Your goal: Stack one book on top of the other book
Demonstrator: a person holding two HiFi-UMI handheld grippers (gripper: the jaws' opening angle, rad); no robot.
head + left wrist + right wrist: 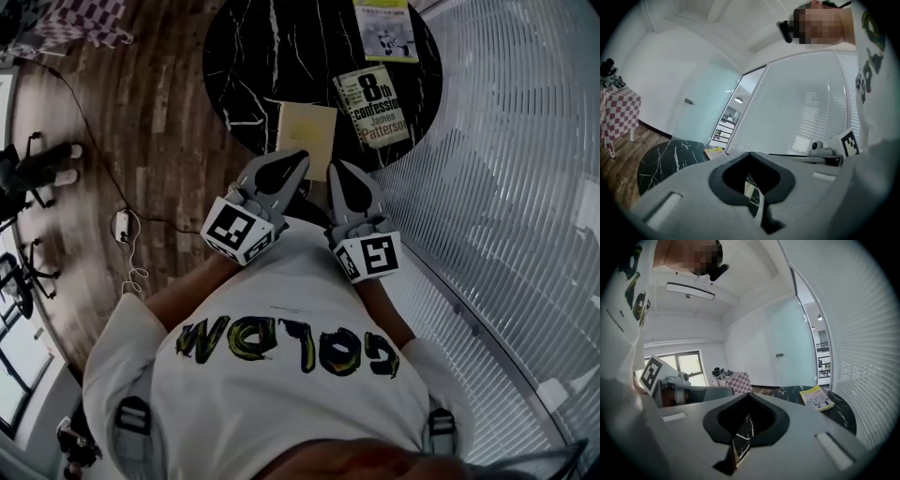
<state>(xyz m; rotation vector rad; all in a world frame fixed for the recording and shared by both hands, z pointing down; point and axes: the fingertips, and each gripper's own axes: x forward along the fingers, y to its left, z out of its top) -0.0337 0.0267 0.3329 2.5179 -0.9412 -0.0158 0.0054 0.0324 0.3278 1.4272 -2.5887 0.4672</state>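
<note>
Close to the person's shirt (pixel 281 347), left gripper (pixel 286 167) and right gripper (pixel 345 178) show fingers together and empty, short of the yellow book (pixel 307 136) at the desk's (pixel 244 56) near edge, which I judge to be the approach step, with opening the fingers needed next.

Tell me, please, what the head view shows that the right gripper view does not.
Only the head view shows the 8th Confession book and a white cable on the wood floor. Only the right gripper view shows a ceiling lamp. Both show the black marble table, the yellow book at its far edge, and the left gripper.
</note>
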